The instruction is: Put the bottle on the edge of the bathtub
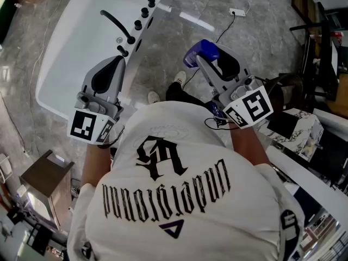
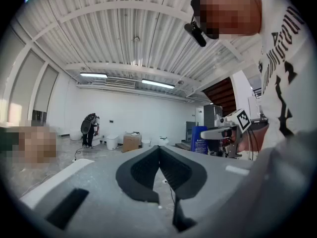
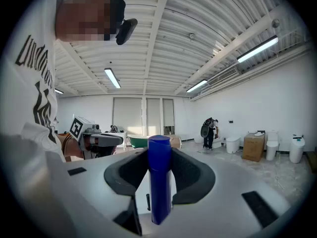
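Note:
My right gripper (image 1: 205,58) is shut on a blue bottle (image 1: 200,53), held up in front of the person's chest; the head view shows it to the right of the white bathtub (image 1: 70,42). In the right gripper view the bottle (image 3: 159,177) stands upright between the two dark pads of the right gripper (image 3: 159,155). My left gripper (image 1: 116,60) hovers over the tub's near rim by the black faucet (image 1: 117,22); its jaws meet at the tips with nothing between them. The left gripper view shows the left gripper (image 2: 159,148) shut, and the bottle (image 2: 199,139) off to the right.
Black knobs (image 1: 142,15) line the tub's right edge. A grey cabinet (image 1: 46,177) stands at lower left, a marble-topped table (image 1: 298,125) at right, a power strip (image 1: 236,12) on the floor. A person (image 3: 209,131), toilets (image 3: 297,149) and a cardboard box (image 3: 254,147) stand far off.

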Motion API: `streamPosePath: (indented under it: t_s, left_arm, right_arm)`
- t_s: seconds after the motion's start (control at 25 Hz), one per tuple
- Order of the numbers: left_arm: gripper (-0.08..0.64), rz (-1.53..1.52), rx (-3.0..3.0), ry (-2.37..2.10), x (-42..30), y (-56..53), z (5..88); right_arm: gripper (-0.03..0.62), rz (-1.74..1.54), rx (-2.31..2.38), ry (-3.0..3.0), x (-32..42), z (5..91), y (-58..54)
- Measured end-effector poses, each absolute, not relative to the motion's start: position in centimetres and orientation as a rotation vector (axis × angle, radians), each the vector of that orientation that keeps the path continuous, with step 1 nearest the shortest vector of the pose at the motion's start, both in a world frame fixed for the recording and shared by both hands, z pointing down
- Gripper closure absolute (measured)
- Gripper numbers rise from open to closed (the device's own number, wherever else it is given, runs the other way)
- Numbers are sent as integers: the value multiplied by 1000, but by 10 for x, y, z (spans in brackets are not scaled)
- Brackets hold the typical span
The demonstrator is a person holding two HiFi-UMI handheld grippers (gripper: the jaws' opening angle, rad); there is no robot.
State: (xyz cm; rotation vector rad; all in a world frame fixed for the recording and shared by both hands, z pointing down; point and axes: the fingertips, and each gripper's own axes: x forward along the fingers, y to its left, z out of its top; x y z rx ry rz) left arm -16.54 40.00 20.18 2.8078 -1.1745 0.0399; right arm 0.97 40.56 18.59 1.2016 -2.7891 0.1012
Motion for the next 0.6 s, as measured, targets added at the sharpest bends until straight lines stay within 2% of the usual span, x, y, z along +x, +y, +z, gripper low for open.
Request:
streamPosePath:
  t_s: [0.6]
  left_arm:
    - [545,85,2820,-1089,-115,360,208]
  right_arm:
    - [442,148,1230,-2768,49,195,371]
